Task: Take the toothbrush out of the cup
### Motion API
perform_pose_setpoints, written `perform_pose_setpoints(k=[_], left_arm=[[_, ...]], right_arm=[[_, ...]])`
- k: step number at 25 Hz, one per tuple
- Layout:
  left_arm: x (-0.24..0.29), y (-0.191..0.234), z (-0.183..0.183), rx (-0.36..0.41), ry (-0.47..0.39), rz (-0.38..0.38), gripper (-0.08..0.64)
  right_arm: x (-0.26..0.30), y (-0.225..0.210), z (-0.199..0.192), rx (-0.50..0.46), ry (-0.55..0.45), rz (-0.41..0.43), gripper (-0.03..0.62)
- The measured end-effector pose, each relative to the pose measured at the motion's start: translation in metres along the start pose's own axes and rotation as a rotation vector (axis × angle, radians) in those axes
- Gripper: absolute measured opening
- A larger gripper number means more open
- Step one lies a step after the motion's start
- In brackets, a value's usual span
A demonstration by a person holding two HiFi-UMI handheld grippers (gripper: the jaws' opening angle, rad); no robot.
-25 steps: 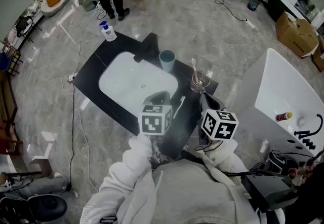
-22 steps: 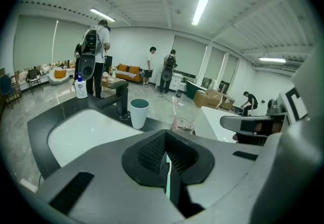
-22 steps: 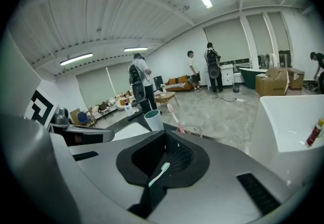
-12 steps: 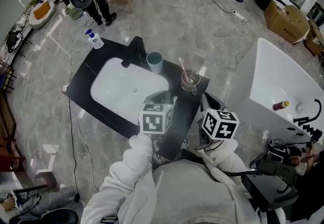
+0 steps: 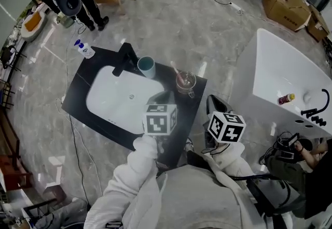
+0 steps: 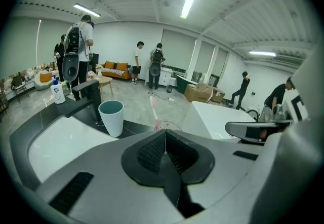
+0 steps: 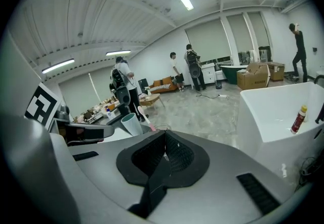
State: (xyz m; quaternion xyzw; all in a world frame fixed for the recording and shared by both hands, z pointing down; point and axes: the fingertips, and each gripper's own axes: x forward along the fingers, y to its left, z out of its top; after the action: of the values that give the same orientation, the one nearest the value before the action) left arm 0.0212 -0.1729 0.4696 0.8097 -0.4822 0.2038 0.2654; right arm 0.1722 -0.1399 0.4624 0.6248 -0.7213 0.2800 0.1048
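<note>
While the reaching step is only getting under way, the person is holding both tools short of the target. The left tongs (image 6: 164, 133) are sitting fully closed with nothing between them, and the right tongs (image 7: 164, 136) are likewise pressed together and carrying nothing.

The pink toothbrush (image 5: 179, 74) is leaning head-up inside the glass cup (image 5: 185, 84), which is standing near the far right corner of the black surface (image 5: 179, 129), just right of the white basin (image 5: 116, 101). A teal cup (image 5: 146, 66) is standing along the far edge beside the black faucet (image 5: 123, 57), apart from the glass cup.

Judging by how things lie, nothing of the task is done yet: the brush is resting in its cup and both tongs are hanging over the near edge.

The next move is likely calling for one pair of tongs, probably the right, to be opening, travelling forward over the glass cup and closing on the handle above the rim. The other pair may be needed for steadying the glass, since a light cup could be tipping as the brush lifts.
</note>
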Motion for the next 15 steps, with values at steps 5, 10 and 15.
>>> perform_pose_setpoints(k=[5,10,15], left_arm=[[0.019,-0.008,0.010,-0.010,0.001,0.008,0.009],[0.040,-0.010,0.016,-0.046,0.004,0.028,0.011],[0.059,-0.005,0.020,-0.085,0.013,0.061,0.024]], right_arm=[[0.006,-0.018,-0.002,0.023,0.017,-0.009,0.023],[0.016,-0.037,-0.004,0.032,0.043,-0.009,0.023],[0.030,-0.052,-0.003,0.030,0.071,-0.003,0.023]])
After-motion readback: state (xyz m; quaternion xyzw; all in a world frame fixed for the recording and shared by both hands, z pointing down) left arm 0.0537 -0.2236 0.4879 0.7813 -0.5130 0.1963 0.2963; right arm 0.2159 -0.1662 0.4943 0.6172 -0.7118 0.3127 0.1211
